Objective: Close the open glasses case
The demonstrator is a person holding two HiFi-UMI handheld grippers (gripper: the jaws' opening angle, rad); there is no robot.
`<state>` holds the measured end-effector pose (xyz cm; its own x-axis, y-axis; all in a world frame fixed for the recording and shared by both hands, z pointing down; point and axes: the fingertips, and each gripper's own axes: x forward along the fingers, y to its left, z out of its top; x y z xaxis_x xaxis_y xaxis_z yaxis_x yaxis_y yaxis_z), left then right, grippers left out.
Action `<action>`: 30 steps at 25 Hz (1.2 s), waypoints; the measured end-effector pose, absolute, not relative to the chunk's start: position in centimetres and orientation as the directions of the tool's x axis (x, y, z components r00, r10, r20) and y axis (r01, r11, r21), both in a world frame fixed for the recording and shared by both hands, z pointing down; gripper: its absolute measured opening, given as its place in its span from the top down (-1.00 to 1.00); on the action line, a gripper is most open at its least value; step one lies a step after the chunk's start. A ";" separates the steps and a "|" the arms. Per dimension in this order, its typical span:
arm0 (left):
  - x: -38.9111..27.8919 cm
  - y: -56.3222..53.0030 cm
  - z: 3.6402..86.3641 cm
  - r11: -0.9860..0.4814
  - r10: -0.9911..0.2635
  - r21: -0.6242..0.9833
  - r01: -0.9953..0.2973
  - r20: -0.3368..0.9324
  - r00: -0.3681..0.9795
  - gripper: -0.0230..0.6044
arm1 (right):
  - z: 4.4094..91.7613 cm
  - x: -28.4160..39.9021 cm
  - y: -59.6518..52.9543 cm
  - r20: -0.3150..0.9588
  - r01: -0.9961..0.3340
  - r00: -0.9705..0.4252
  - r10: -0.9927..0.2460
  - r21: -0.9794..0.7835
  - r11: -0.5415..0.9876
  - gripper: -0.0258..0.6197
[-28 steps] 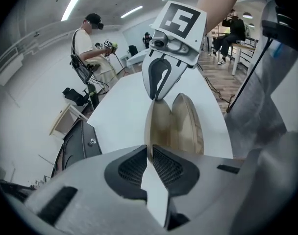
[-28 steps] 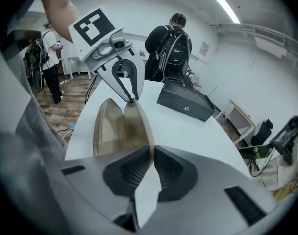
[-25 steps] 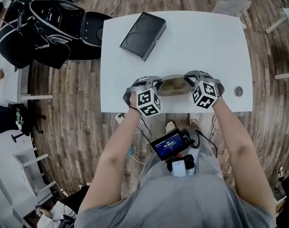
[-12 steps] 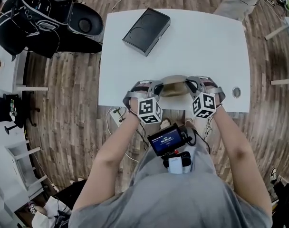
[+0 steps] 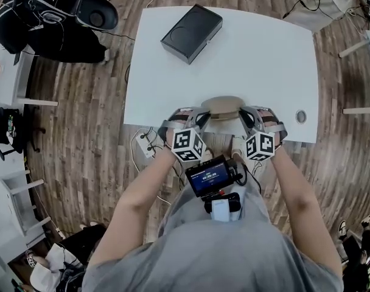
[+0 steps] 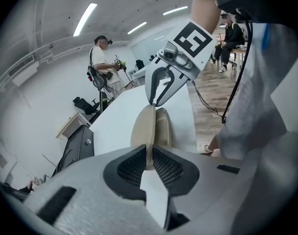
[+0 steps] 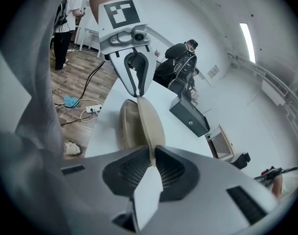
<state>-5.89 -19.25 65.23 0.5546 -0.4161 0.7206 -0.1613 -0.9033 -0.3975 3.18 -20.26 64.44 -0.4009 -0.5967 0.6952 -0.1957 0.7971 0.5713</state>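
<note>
Tan oval glasses case (image 5: 222,106), hinged lid ajar; lying crosswise at near edge of white table (image 5: 264,53)

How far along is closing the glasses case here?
Done: left gripper and right gripper each pinch one end of the lid. In hand: the lid stands partway over the base, a gap showing between them. Left: press it shut, then release.

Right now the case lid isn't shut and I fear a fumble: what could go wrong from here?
The left gripper and right gripper each pinch only the thin rim of the lid of the glasses case; it could slip out. The case lies close to the table's near edge; a pull toward the person might drag it off.
</note>
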 end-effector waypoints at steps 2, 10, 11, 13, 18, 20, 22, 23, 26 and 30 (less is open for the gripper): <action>-5.9 -18.8 65.6 -0.910 -0.406 -0.377 -0.173 0.725 0.556 0.78 | 64.8 3.2 -19.8 0.704 -0.191 -0.402 -0.585 0.561 0.806 0.76; -5.6 -18.9 67.5 -0.926 -0.374 -0.331 -0.180 0.756 0.536 0.79 | 66.7 3.3 -19.7 0.738 -0.085 -0.369 -0.566 0.579 0.811 0.76; -5.7 -18.6 67.8 -0.928 -0.371 -0.328 -0.179 0.759 0.534 0.79 | 67.1 3.3 -19.5 0.740 -0.073 -0.362 -0.567 0.583 0.809 0.76; -5.8 -18.2 68.4 -0.931 -0.363 -0.318 -0.178 0.766 0.531 0.79 | 67.7 3.1 -19.1 0.747 -0.056 -0.352 -0.564 0.585 0.809 0.76; -6.0 -16.4 68.3 -0.934 -0.358 -0.308 -0.183 0.774 0.523 0.79 | 67.3 2.7 -17.3 0.754 -0.026 -0.340 -0.563 0.590 0.807 0.76; -5.9 -15.9 68.3 -0.933 -0.361 -0.310 -0.185 0.775 0.518 0.79 | 67.4 2.8 -16.8 0.755 -0.029 -0.335 -0.564 0.590 0.807 0.76; -5.7 -15.7 68.6 -0.934 -0.357 -0.307 -0.183 0.781 0.513 0.79 | 67.7 3.0 -16.6 0.759 -0.023 -0.332 -0.560 0.587 0.809 0.76; -5.7 -15.7 68.8 -0.935 -0.354 -0.305 -0.182 0.784 0.510 0.79 | 67.8 3.0 -16.6 0.761 -0.018 -0.331 -0.558 0.586 0.810 0.76; -5.8 -15.8 68.9 -0.936 -0.352 -0.301 -0.183 0.788 0.506 0.79 | 67.9 2.9 -16.7 0.764 -0.018 -0.326 -0.557 0.584 0.812 0.76; -6.1 -15.9 68.8 -0.937 -0.351 -0.297 -0.187 0.790 0.503 0.79 | 67.8 2.6 -16.9 0.766 -0.023 -0.323 -0.555 0.581 0.814 0.76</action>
